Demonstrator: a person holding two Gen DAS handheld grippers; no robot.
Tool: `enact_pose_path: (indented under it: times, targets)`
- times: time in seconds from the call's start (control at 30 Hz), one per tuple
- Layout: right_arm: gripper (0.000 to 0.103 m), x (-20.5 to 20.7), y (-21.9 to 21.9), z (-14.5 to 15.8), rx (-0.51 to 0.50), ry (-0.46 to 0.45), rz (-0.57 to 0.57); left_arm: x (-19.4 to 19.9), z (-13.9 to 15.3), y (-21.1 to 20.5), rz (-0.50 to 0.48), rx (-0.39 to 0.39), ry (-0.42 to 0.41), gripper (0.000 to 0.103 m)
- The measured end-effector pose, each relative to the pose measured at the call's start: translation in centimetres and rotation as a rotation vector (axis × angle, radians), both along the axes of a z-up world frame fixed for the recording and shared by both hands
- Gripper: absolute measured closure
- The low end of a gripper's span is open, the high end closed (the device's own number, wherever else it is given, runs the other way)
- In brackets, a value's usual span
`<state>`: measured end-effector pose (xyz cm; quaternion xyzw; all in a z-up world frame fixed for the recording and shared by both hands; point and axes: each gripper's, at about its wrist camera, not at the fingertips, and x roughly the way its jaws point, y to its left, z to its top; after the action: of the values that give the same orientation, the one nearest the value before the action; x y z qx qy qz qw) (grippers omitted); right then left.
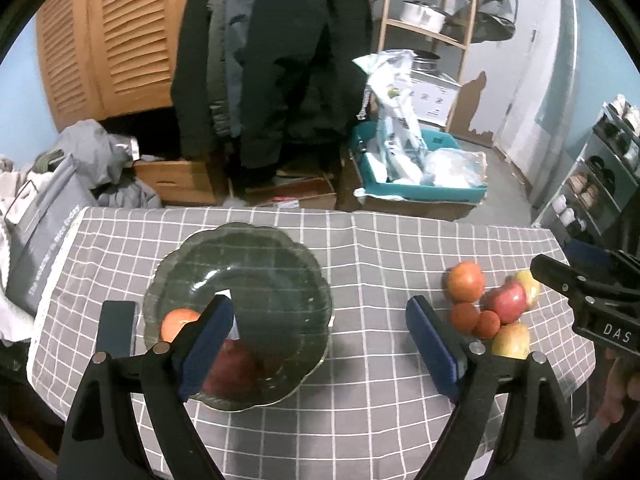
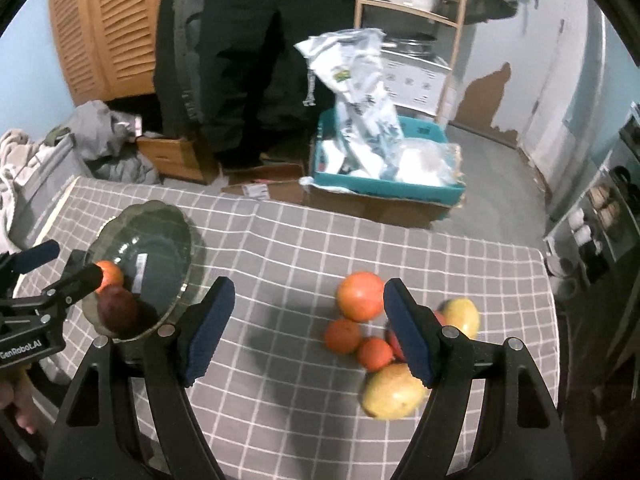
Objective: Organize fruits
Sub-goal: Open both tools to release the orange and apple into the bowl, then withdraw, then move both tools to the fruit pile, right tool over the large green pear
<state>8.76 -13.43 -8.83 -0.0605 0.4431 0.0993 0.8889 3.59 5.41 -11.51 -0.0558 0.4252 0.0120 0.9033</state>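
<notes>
- Two fruits in the glass plate [image 2: 160, 236]: orange [image 2: 110, 273], dark red fruit [image 2: 118, 309], unobstructed only from the right wrist.
- Six fruits [image 2: 374, 336] on the tabletop [image 2: 280, 400].
- Both hand-held grippers, left [image 1: 320, 340] and right [image 2: 308, 328], released, empty.

glossy see-through glass bowl [image 1: 240, 280] on a matt checked cloth tablecloth [image 1: 380, 240], grippers' black plastic arms with blue ribbed pads [image 1: 434, 344].

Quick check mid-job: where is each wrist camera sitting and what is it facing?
Left wrist: above the glass bowl, angled down past its open jaws; the right gripper shows at right.
Right wrist: above the fruit pile, angled down past open jaws; the left gripper shows at left.
Shared: bowl, fruit, checked tablecloth.
</notes>
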Motion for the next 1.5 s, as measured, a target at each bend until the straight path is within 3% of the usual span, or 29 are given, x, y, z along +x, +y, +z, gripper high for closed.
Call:
enact_pose_path:
  times: [0.33,0.73,1.03,1.5]
  targets:
    - [0.027,-1.8,-5.5,0.1,-0.025,-0.089,-0.109,0.4,0.1,-3.8,-0.065,0.012,-0.02,0.014]
    - [0.027,-0.9,-9.2,-8.0,-0.056,0.136,-0.16,2.9,-4.9,-8.8,-0.153,0.02,0.103,0.014]
    - [0.027,0.1,-10.7,-13.8,0.038,0.314,-0.197,4.2,-9.1,-10.0,-0.159,0.036,0.202,0.014]
    - [0.027,0.6,-11.4,-18.0,0.067,0.402,-0.209,5.1,-12.1,-12.0,-0.182,0.044,0.265,0.014]
